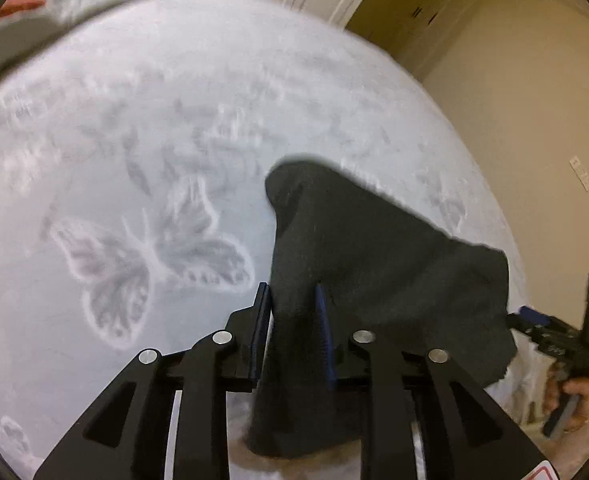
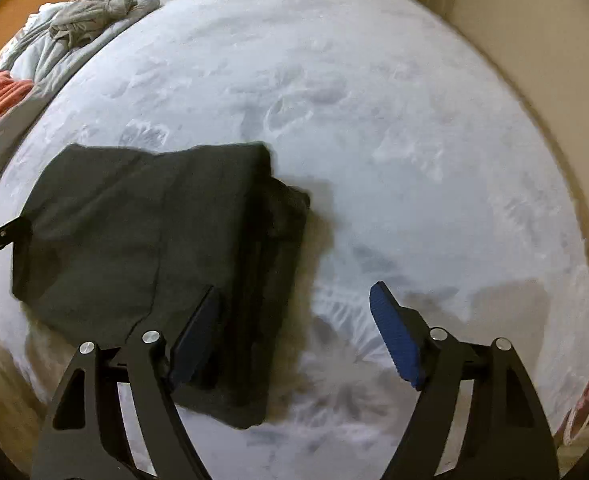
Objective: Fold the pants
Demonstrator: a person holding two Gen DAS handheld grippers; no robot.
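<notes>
Spread over most of both views: a pale bed with a butterfly pattern, bedding bunched at the upper left of the frame.

On it, left of centre in the right wrist view: the dark pants, already doubled into a thick packet, part resting on the bed and part lifted. Judged soft, limp and light, with a matte knit that should not slip between pads; no stiffness, so any unsupported edge would sag. Best taken at corners or along a folded edge, through all layers at once. Long axis of the packet ran from the lower centre of that frame up toward the upper left; its folded, thicker edge faced right.

Left claw clamped on a fold of the pants, cloth draped over and between the blue pads.

Right claw spread wide, holding nothing, one pad just over the near edge of the packet.
</notes>
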